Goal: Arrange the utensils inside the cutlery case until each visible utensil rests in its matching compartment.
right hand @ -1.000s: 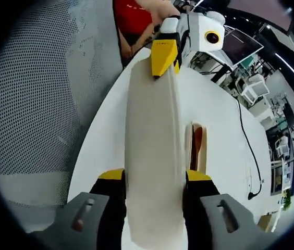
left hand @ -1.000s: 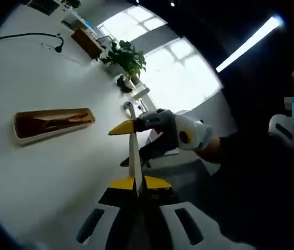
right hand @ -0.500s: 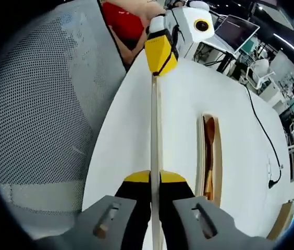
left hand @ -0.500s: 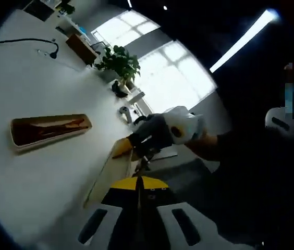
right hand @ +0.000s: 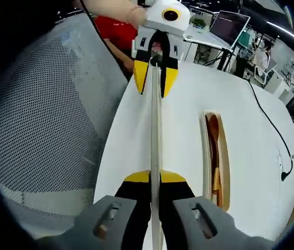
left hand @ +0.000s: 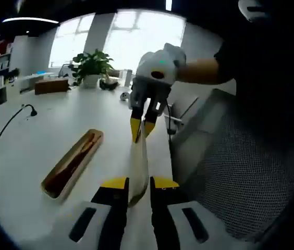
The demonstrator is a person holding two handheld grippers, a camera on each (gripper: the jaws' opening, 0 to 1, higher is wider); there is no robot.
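Note:
A thin pale wooden panel point(left hand: 138, 164) hangs above the table's edge, clamped at both ends. My left gripper point(left hand: 139, 183) is shut on its near end, and my right gripper point(left hand: 143, 127) comes in from above, shut on the far end. In the right gripper view the panel point(right hand: 155, 130) shows edge-on between my right gripper point(right hand: 155, 177) and my left gripper point(right hand: 155, 78). The open wooden cutlery case point(left hand: 74, 162) lies on the white table to one side, apart from both grippers. Wooden utensils lie lengthwise in the case point(right hand: 225, 156).
A grey mesh chair point(right hand: 48, 104) stands just off the table edge point(left hand: 169, 156), close to both grippers. A black cable point(right hand: 272, 130) runs across the table beyond the case. A potted plant point(left hand: 92, 65) and a box stand at the far end. A person in red point(right hand: 118, 31) is behind.
Both hands have swung and rolled, so both views have turned. The panel, broad-side to the right gripper's camera a second ago, is edge-on to it. Both grippers keep their hold.

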